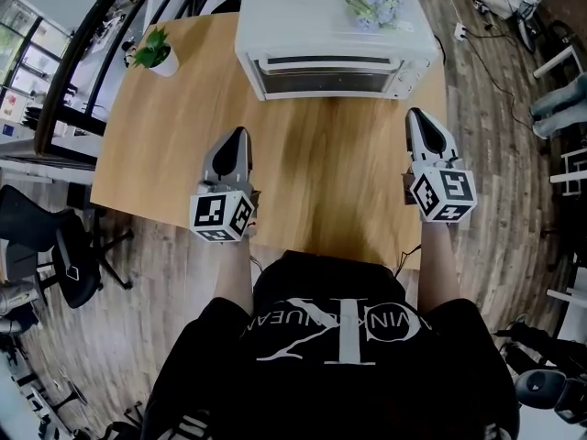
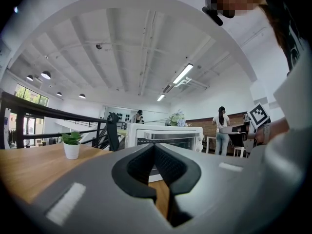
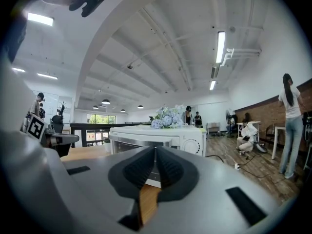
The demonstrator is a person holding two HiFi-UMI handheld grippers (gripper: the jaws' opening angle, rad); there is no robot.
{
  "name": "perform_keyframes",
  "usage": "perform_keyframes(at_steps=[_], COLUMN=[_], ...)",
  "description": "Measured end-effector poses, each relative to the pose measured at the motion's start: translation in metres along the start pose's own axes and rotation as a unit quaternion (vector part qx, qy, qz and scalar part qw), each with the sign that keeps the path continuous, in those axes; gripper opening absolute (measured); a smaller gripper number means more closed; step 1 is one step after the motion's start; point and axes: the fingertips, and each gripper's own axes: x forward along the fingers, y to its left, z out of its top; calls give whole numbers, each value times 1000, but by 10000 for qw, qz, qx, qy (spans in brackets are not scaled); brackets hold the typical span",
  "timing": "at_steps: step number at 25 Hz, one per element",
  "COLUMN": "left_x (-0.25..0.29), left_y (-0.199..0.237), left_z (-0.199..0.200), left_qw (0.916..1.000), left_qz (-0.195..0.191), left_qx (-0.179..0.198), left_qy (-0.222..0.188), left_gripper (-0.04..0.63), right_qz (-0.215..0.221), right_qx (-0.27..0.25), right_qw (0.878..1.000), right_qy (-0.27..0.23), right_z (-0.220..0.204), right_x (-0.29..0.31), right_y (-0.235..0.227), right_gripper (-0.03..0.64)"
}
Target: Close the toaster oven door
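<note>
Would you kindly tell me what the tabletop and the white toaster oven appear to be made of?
The light brown tabletop looks like wood or wood laminate, matte, with visible grain lines. The boxy white toaster oven seems painted metal, smooth with a soft sheen; its door shows a dark, glass-like pane.

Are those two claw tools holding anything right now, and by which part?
Nothing is held. The left gripper and the right gripper both have their jaws together with nothing between them, short of the toaster oven.
</note>
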Motion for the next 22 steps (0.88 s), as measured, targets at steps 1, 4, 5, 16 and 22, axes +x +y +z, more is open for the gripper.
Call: perform_keyframes(at_steps=[1, 4, 5, 16, 22], left_x=[-2, -9, -11, -26, -25], left_y=[0, 2, 2, -1, -5], left_z=[0, -1, -1, -1, -2], left_qw=[10000, 10000, 10000, 9998, 9998], left_qz=[15, 68, 83, 193, 195], left_qx=[-8, -8, -6, -15, 13], left_qy=[-11, -42, -49, -72, -71], left_gripper=[12, 11, 11, 11, 11], right_qz=[0, 15, 19, 118, 123], right_qx=[6, 18, 22, 61, 98], right_qw=[10000, 10000, 10000, 9999, 9999], right_qy=[2, 6, 8, 50, 53], right_z=[-2, -5, -6, -15, -20], right_x=[-2, -7, -9, -23, -25], right_y=[1, 3, 4, 9, 6], right_gripper=[21, 21, 21, 21, 21])
